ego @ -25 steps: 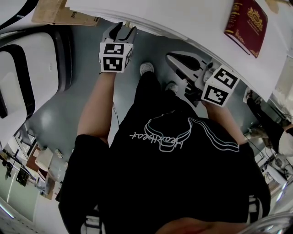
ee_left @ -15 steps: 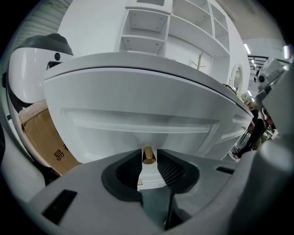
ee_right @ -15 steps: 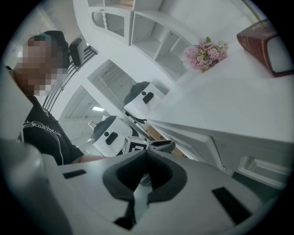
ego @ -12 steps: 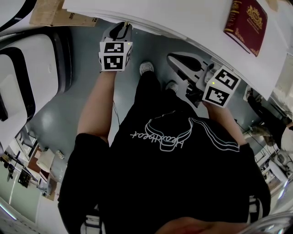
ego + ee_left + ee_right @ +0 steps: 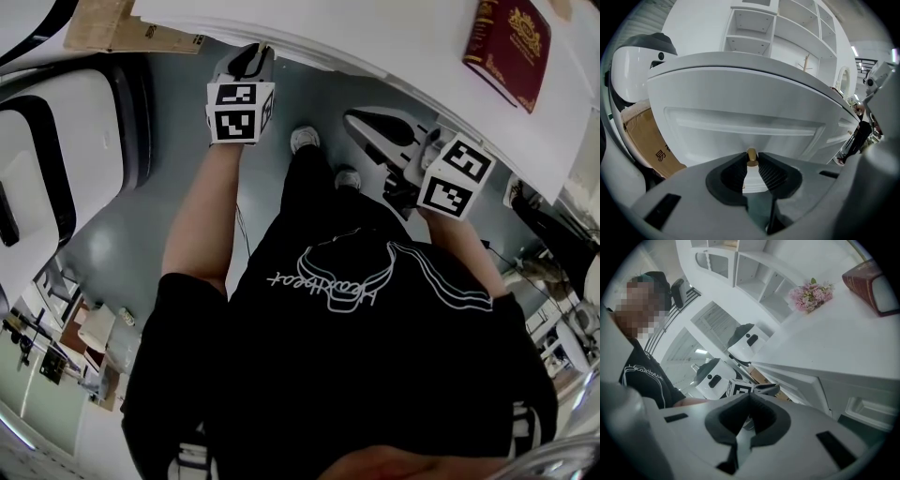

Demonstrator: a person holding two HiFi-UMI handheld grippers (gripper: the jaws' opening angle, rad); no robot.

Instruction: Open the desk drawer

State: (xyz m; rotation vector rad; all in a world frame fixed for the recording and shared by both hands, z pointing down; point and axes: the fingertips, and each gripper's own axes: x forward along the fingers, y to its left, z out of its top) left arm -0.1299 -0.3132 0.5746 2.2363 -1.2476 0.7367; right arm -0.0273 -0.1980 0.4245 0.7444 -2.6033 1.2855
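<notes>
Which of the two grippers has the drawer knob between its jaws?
The left gripper: its jaws are closing on the small brass knob of the drawer. The right gripper has shut, empty jaws.

Closed white desk drawer [image 5: 740,126], tucked under the surface's edge.
Its upright front faces me with a long recessed panel. The small brass knob [image 5: 751,157] low at its middle sits between the closing jaws of my left tool [image 5: 751,163].
</notes>
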